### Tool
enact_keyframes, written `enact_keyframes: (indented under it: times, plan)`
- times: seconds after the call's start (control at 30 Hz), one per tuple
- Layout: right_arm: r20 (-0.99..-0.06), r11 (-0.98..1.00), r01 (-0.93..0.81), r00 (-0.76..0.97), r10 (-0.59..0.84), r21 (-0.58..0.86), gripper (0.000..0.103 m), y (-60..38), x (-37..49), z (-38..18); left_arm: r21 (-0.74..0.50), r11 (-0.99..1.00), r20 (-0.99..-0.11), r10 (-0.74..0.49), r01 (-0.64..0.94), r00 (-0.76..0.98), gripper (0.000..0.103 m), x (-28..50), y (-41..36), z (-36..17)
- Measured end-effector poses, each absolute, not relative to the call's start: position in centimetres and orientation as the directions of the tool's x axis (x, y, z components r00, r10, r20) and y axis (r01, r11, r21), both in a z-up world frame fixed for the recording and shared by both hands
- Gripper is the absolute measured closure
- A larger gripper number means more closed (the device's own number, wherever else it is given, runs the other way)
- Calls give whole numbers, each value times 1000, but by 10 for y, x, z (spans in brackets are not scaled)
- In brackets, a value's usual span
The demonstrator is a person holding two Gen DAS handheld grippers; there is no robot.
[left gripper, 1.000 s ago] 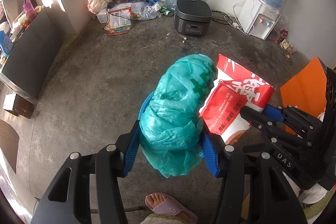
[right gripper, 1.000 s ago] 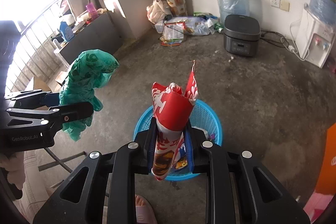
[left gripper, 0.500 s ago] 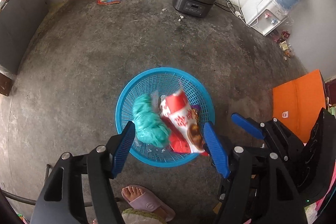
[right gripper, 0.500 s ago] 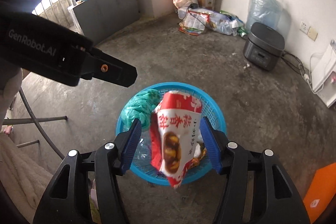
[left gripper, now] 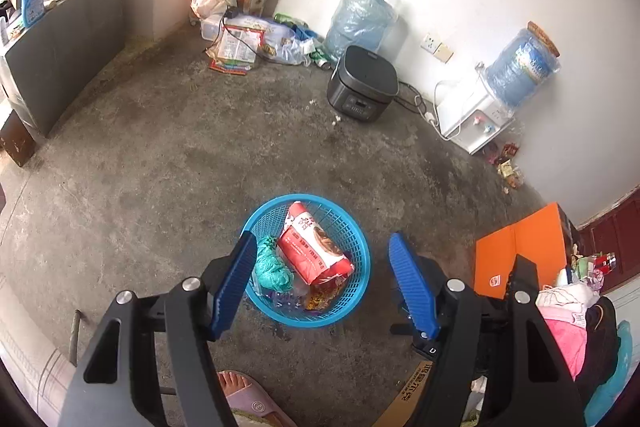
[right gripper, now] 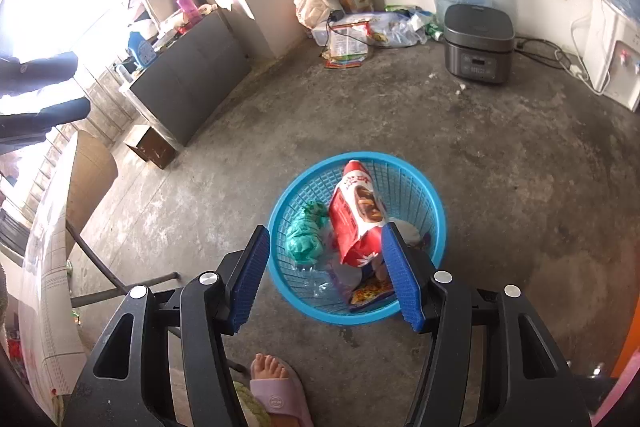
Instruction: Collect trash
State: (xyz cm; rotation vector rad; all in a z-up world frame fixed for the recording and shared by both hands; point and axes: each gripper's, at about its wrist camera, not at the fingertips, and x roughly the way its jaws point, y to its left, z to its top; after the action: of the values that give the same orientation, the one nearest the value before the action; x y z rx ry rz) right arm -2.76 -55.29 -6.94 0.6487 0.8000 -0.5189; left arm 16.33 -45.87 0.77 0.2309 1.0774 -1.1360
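Observation:
A blue mesh basket [left gripper: 362, 247] [right gripper: 439, 215] stands on the concrete floor. In it lie a crumpled green plastic bag [left gripper: 272, 267] [right gripper: 306, 231] and a red-and-white snack bag [left gripper: 316, 247] [right gripper: 354, 207], on top of smaller wrappers. My left gripper [left gripper: 320, 247] hangs above the basket, open, with nothing between its blue pads. My right gripper [right gripper: 326, 231] is also open and empty, closer over the basket. Its right pad [right gripper: 400, 275] covers the lower end of the snack bag in that view. Neither gripper touches the trash.
More litter [left gripper: 248, 43] lies in the far corner by a water jug [left gripper: 360, 19]. A black rice cooker [left gripper: 362, 87] and a water dispenser [left gripper: 476, 115] stand along the wall. An orange box [left gripper: 520, 251] is at the right. A slippered foot [right gripper: 276, 387] is beside the basket.
Both grippers have opened. The green bag and the red snack bag have dropped from them into the basket. The left gripper has pulled up and away from the basket.

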Motion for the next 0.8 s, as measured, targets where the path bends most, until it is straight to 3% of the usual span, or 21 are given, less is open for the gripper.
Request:
enact_keyframes:
  times: [0.27,0.4,0.63,0.8]
  plan:
    - [-701,742,573,685,-200,348,42,-519,-24,-6,-329,537,-682,-704,777,198,21,136,-317,93]
    - [-674,796,525,708,-213,300,34,-484,-22,27,-267,629,-668,-667,730,331,6,108,-245,116]
    - [-580,884,444,763,-285,149,8,-412,-23,86,-201,866,-653,-467,457,597,6,74,-118,136]
    - [-528,912,402,792,-306,76,8,-364,-19,113,-88,978,-636,-200,187,745,6,49,-52,132]
